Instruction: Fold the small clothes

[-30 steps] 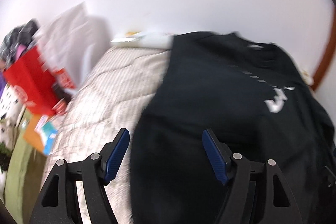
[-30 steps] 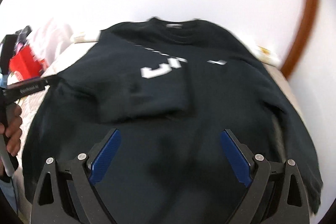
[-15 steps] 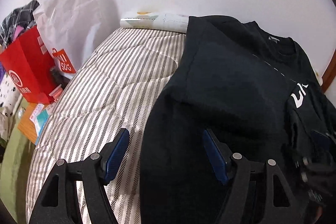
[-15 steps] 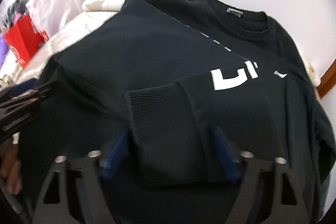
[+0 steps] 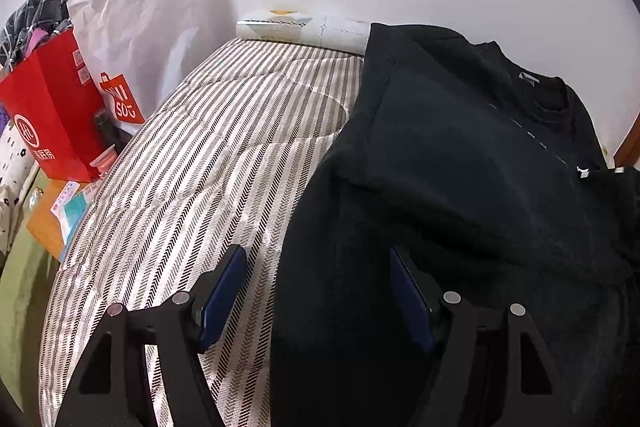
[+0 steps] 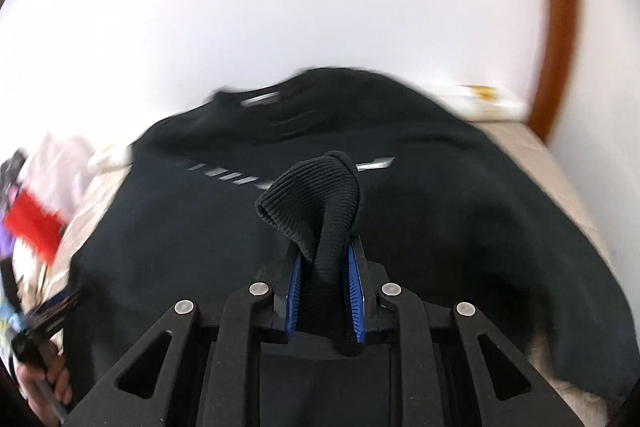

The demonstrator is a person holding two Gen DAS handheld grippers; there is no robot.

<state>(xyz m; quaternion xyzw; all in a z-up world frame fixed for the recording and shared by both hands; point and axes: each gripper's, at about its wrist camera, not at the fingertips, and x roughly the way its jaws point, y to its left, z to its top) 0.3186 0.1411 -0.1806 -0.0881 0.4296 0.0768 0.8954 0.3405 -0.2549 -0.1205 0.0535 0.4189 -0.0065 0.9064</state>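
A black sweatshirt (image 5: 460,163) with white lettering lies spread on a striped bed (image 5: 224,155); its left sleeve is folded in over the body. My left gripper (image 5: 318,283) is open and empty, low over the sweatshirt's left edge. My right gripper (image 6: 324,267) is shut on the ribbed sleeve cuff (image 6: 316,195) and holds it up above the sweatshirt (image 6: 460,211), which is blurred in that view.
A red paper bag (image 5: 52,123) and a white bag (image 5: 140,39) stand left of the bed by the white wall. A pillow (image 5: 304,29) lies at the bed's head. A brown wooden frame (image 6: 560,27) runs up the right. The left hand and gripper (image 6: 40,323) show at lower left.
My right gripper closed on the sleeve cuff and lifted it off the sweatshirt. My left gripper stayed open and shifted only slightly.
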